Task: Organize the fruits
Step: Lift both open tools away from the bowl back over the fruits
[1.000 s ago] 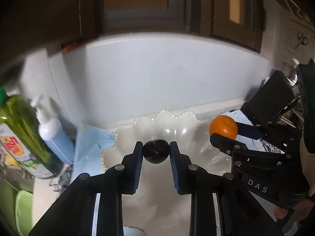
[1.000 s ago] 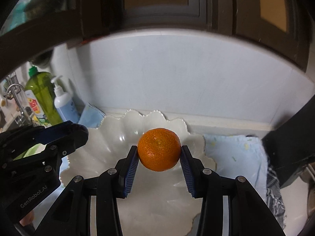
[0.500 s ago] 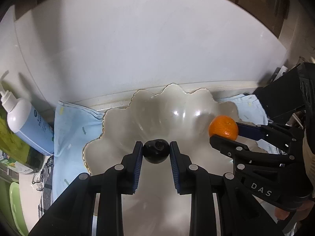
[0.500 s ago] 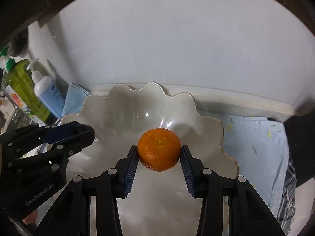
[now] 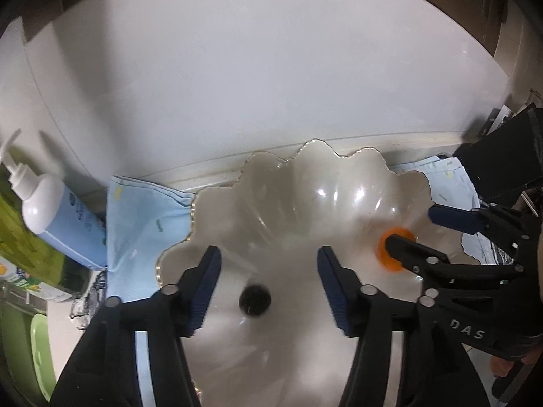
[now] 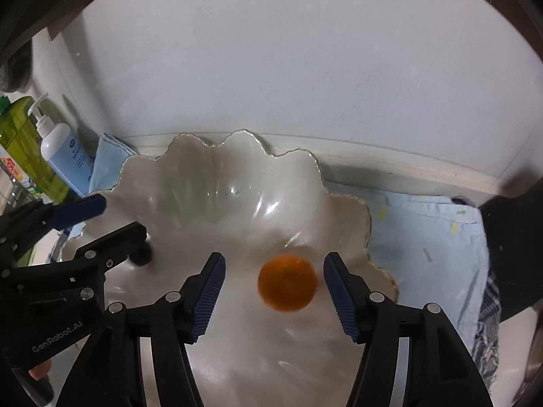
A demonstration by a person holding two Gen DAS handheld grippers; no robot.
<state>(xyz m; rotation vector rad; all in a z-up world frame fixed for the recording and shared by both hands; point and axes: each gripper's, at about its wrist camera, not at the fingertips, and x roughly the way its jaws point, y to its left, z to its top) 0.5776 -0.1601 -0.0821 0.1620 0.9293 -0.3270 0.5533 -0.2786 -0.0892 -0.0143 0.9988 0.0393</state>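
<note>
Pearly white scalloped bowl (image 6: pixel 190 183) with a thin gold rim; inside, a bright orange mandarin (image 6: pixel 286 283) and a near-black fruit (image 5: pixel 254 300). Pale blue cloth (image 6: pixel 431 237) flecked yellow and teal. Blue-and-white pump bottle (image 5: pixel 57 217), yellow-green bottle (image 6: pixel 23 146) beside it.

Two pieces of fruit lie in one scalloped white bowl (image 6: pixel 176 183): one orange (image 6: pixel 286 283) and one small dark fruit (image 5: pixel 254 300), possibly a plum, too blurred to identify. Two hand-held grippers, left hand-held gripper (image 5: pixel 268 283) and right hand-held gripper (image 6: pixel 274 286), stand wide apart above. One light blue cloth (image 6: pixel 427 237), one blue pump bottle (image 5: pixel 64 224) and one green bottle (image 6: pixel 23 142) complete the scene.
</note>
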